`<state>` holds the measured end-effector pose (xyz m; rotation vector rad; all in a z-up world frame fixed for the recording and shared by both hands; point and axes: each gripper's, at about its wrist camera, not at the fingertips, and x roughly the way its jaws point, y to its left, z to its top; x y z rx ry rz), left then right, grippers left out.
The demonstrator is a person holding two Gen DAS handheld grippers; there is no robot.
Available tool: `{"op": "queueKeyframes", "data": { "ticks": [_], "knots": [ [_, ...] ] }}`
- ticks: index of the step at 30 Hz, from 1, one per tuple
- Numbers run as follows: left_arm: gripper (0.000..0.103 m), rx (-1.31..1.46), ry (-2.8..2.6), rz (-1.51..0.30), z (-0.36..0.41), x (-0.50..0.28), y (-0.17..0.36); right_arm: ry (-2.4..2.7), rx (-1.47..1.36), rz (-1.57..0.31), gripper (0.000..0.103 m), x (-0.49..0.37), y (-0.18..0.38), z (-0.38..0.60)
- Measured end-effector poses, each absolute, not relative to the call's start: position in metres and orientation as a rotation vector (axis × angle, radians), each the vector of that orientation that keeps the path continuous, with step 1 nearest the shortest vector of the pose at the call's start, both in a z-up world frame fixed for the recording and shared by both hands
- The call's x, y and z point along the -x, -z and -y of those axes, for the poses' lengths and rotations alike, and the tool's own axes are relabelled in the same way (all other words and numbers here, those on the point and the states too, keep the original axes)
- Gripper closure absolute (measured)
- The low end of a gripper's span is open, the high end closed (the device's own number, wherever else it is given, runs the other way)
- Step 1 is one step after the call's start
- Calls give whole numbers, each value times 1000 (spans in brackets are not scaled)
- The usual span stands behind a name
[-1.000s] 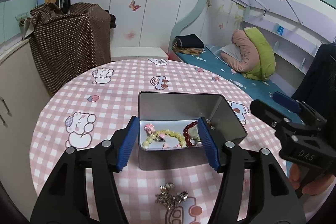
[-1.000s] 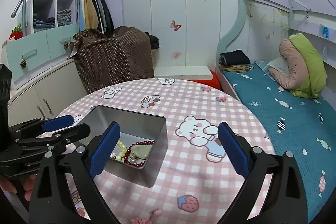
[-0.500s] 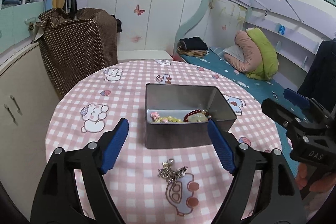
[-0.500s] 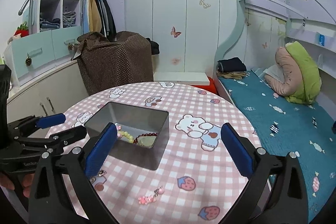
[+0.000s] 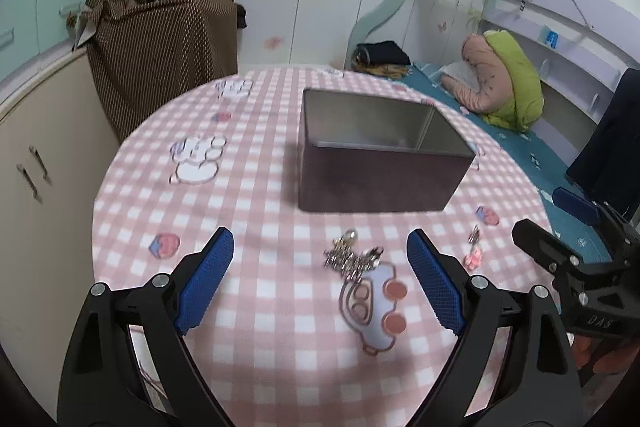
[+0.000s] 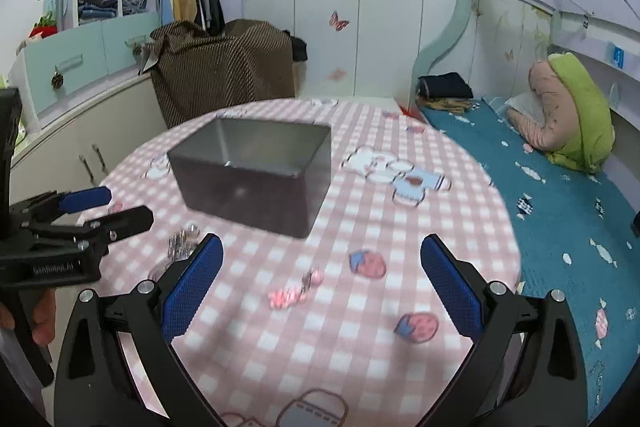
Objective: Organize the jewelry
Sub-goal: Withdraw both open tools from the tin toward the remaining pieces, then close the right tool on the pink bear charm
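Observation:
A grey metal tin [image 5: 380, 163] stands open on the round pink checked table [image 5: 256, 307]; its contents are hidden behind its near wall. It also shows in the right wrist view [image 6: 256, 171]. A silver bell bracelet [image 5: 352, 255] lies in front of the tin, just ahead of my open, empty left gripper [image 5: 320, 283]. A small pink charm piece [image 6: 294, 291] lies on the cloth just ahead of my open, empty right gripper [image 6: 320, 287]; it also shows in the left wrist view [image 5: 473, 251]. The silver bracelet shows in the right wrist view [image 6: 182, 241] near the left gripper [image 6: 104, 215].
The table edge curves close on the left and right. A beige cabinet [image 5: 44, 163] and a brown dotted covered object [image 5: 160, 47] stand left; a teal bed [image 6: 560, 227] with a green and pink pillow [image 6: 572, 111] lies right.
Both grippers have pulled back from the tin and dropped lower, toward the near table edge. The tin's contents have gone out of sight. The silver bracelet and pink charm now lie between the fingers.

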<state>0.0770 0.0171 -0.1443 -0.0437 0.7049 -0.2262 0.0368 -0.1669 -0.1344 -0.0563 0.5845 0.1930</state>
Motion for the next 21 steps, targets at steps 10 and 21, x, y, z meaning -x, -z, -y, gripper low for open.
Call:
{"op": "queueKeyframes", "data": {
  "ticks": [10, 21],
  "knots": [
    [14, 55, 203, -766, -28, -77, 166, -282, 57, -624, 32, -40, 160, 158],
    [14, 41, 262, -776, -21, -76, 172, -304, 120, -678, 77, -48, 177, 147]
  ]
}}
